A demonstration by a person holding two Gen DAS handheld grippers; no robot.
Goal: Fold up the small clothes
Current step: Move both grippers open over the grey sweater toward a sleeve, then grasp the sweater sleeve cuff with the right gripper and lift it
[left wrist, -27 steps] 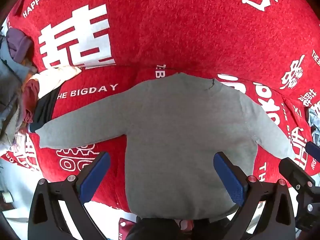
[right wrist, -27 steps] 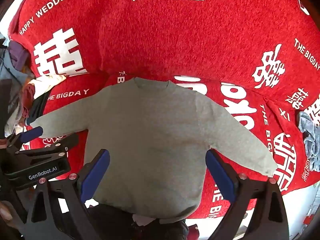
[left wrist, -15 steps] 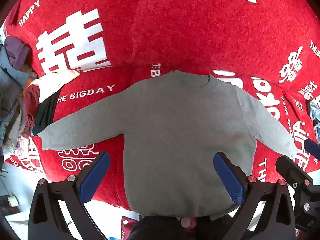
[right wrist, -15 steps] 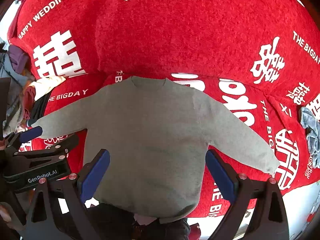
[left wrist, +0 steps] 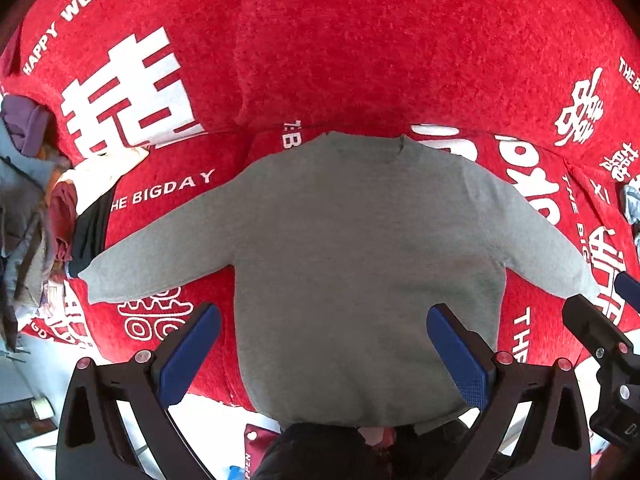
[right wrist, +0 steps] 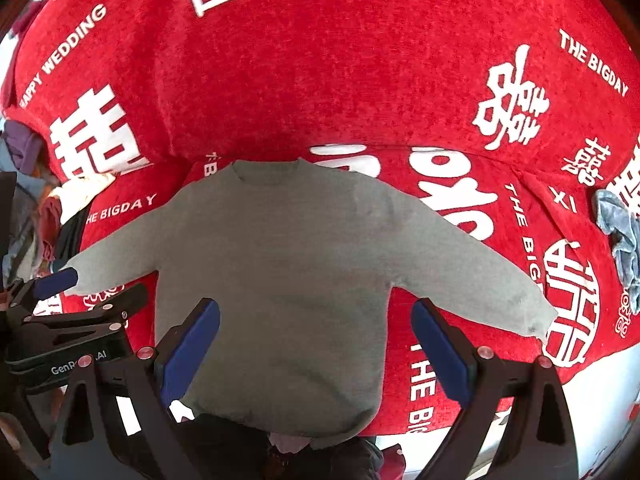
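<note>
A small grey long-sleeved sweater [left wrist: 360, 248] lies flat on the red printed cloth [left wrist: 360, 60], neck away from me, both sleeves spread out. It also shows in the right wrist view [right wrist: 276, 264]. My left gripper [left wrist: 324, 354] is open and empty, held above the sweater's hem. My right gripper [right wrist: 316, 354] is open and empty, also above the lower body of the sweater. The left gripper shows at the left edge of the right wrist view [right wrist: 80, 320]; the right gripper shows at the right edge of the left wrist view [left wrist: 608, 340].
A pile of mixed clothes [left wrist: 36, 208] lies at the left of the cloth. A blue-grey garment [right wrist: 616, 232] lies at the right. The cloth's near edge hangs over a white surface [left wrist: 208, 424]. Dark clothing [left wrist: 320, 452] sits just below the hem.
Both grippers have drawn back and risen slightly, so the sweater sits a little smaller and lower in view. Both stay open and empty. The sweater has not moved.
</note>
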